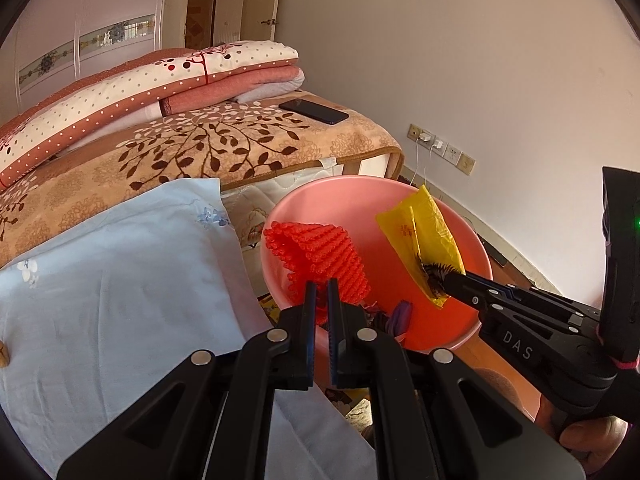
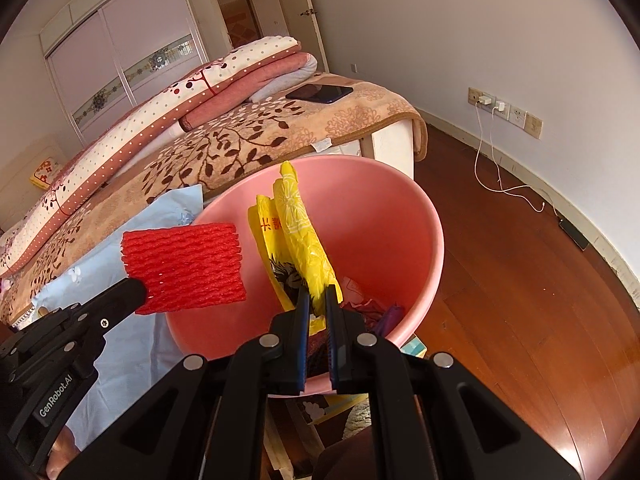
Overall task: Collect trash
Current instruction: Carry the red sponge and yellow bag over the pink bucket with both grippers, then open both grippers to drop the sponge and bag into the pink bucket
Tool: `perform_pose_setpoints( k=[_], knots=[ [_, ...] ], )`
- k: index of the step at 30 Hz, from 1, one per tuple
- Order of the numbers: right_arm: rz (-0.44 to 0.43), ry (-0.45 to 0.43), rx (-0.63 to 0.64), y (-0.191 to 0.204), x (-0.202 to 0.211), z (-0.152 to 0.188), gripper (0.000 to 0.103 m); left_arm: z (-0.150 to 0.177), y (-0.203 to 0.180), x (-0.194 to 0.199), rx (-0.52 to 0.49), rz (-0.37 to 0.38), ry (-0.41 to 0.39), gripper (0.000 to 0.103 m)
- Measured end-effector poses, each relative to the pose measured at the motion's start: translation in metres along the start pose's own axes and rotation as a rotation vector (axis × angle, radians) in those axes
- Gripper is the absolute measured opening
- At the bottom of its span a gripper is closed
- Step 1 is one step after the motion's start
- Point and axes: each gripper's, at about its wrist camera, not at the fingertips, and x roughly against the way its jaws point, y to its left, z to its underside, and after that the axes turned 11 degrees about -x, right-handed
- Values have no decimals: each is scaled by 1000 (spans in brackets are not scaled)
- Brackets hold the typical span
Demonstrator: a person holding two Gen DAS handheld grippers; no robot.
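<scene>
A pink plastic basin stands beside the bed; it also shows in the right wrist view. My left gripper is shut on a red foam fruit net and holds it over the basin's left side; the net also shows in the right wrist view. My right gripper is shut on a yellow plastic wrapper held upright over the basin; the wrapper also shows in the left wrist view. Purple and pink scraps lie in the basin's bottom.
A light blue pillowcase lies on the bed to the left. A black phone rests on the leaf-patterned blanket near folded quilts. Wooden floor with charger cables lies to the right.
</scene>
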Motion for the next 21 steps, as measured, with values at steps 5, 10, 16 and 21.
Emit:
perform_pose_setpoints(
  k=[5, 10, 16, 21],
  knots=[
    [8, 4, 1, -1, -3, -1, 7, -1, 0, -9, 9, 12, 18, 5],
    [17, 10, 3, -1, -6, 0, 7, -1, -2, -13, 10, 18, 25, 5],
    [24, 13, 3, -1, -8, -1, 7, -1, -3, -16, 9, 20, 31, 5],
    [25, 12, 1, -2, -8, -2, 7, -3, -2, -19, 17, 28, 42, 5]
  ],
)
